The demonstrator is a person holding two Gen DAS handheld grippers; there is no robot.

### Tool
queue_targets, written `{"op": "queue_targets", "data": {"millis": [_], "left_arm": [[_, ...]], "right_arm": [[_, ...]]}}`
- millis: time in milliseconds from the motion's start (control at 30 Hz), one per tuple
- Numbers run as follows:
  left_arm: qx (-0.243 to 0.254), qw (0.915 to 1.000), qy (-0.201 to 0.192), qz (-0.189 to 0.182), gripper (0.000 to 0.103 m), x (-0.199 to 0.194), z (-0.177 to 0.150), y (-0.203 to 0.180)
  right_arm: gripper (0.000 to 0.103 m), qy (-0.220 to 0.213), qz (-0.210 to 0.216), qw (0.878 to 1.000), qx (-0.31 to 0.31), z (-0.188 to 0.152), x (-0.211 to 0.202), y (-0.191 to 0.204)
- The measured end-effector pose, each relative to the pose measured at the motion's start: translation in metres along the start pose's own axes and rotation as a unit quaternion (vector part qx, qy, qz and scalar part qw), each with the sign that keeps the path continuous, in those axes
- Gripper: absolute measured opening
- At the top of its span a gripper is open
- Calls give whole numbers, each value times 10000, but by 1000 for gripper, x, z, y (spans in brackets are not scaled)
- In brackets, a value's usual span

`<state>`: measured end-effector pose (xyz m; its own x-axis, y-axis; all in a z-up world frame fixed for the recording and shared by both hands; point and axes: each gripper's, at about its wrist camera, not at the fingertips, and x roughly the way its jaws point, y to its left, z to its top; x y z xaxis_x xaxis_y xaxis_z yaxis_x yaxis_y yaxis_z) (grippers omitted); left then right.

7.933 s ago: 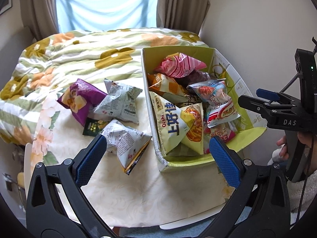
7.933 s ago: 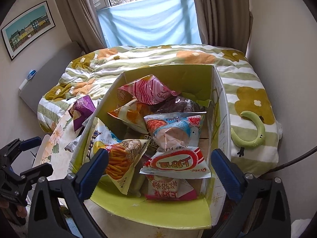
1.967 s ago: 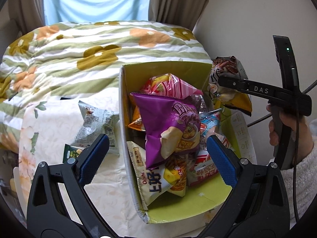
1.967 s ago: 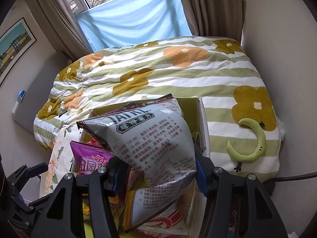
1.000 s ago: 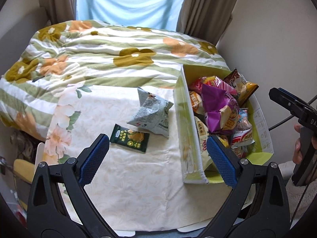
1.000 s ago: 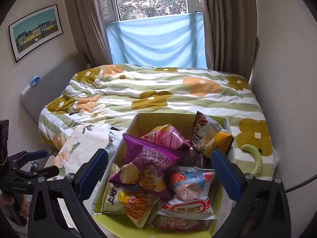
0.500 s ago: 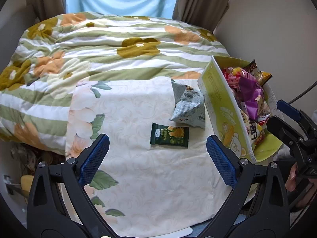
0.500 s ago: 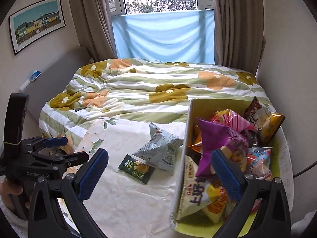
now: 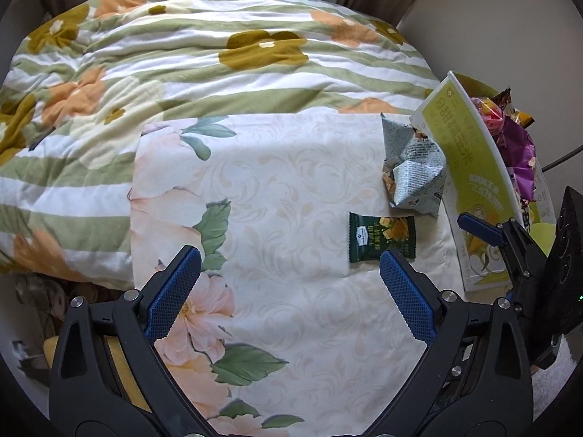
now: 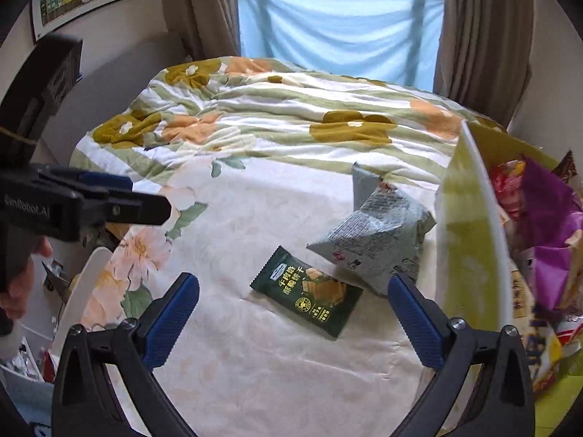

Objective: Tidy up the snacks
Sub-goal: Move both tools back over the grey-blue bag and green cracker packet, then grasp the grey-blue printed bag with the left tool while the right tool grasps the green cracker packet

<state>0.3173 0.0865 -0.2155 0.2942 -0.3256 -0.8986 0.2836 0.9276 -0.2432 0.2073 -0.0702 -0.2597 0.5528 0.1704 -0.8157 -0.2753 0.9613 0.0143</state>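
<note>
A small dark green snack packet (image 9: 380,236) (image 10: 306,291) lies flat on the floral cloth. A crumpled grey snack bag (image 9: 413,174) (image 10: 375,233) lies beside it, against the yellow-green box (image 9: 470,167) (image 10: 470,233). The box holds several snack bags, a purple one (image 10: 546,233) on top. My left gripper (image 9: 288,287) is open and empty, left of the green packet. My right gripper (image 10: 291,313) is open and empty, just short of the green packet; it also shows in the left wrist view (image 9: 488,233).
The cloth-covered table (image 9: 291,327) stands against a bed with a flowered quilt (image 9: 218,54). A wall is right of the box. The left gripper's body (image 10: 83,204) shows at the left of the right wrist view.
Both grippers have swung left from the box toward the two loose snacks on the cloth. The right gripper has come down closer to the green packet.
</note>
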Motion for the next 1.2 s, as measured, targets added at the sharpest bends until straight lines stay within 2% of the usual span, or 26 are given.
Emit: {"op": "queue_targets", "data": {"millis": [167, 333, 567, 667, 733, 800, 1000, 1100, 1200], "left_arm": [[-172, 9997, 157, -40, 98, 28, 3, 17], [-284, 9992, 264, -71, 98, 42, 3, 27], [-365, 9987, 341, -36, 98, 51, 7, 30], [-308, 9989, 350, -100, 98, 54, 13, 23], [-194, 9991, 351, -150, 98, 58, 20, 13], [-52, 9992, 329, -233, 98, 62, 30, 1], [438, 9970, 274, -585, 98, 78, 58, -47], [633, 9946, 239, -792, 98, 83, 68, -71], [803, 9916, 290, -973, 98, 91, 77, -93]], "right_arm": [[103, 251, 149, 9978, -599, -13, 43, 7], [103, 295, 139, 9935, -1094, -11, 60, 11], [102, 534, 452, 9894, -1270, -11, 78, 3], [93, 504, 537, 9899, -1215, -15, 72, -2], [85, 480, 539, 9900, -1214, -19, 67, -3], [72, 443, 538, 9904, -1193, -23, 61, -4], [49, 291, 482, 9929, -1047, -31, 51, -9], [43, 251, 483, 9939, -962, -34, 46, -12], [42, 232, 465, 9945, -910, -38, 44, -11]]}}
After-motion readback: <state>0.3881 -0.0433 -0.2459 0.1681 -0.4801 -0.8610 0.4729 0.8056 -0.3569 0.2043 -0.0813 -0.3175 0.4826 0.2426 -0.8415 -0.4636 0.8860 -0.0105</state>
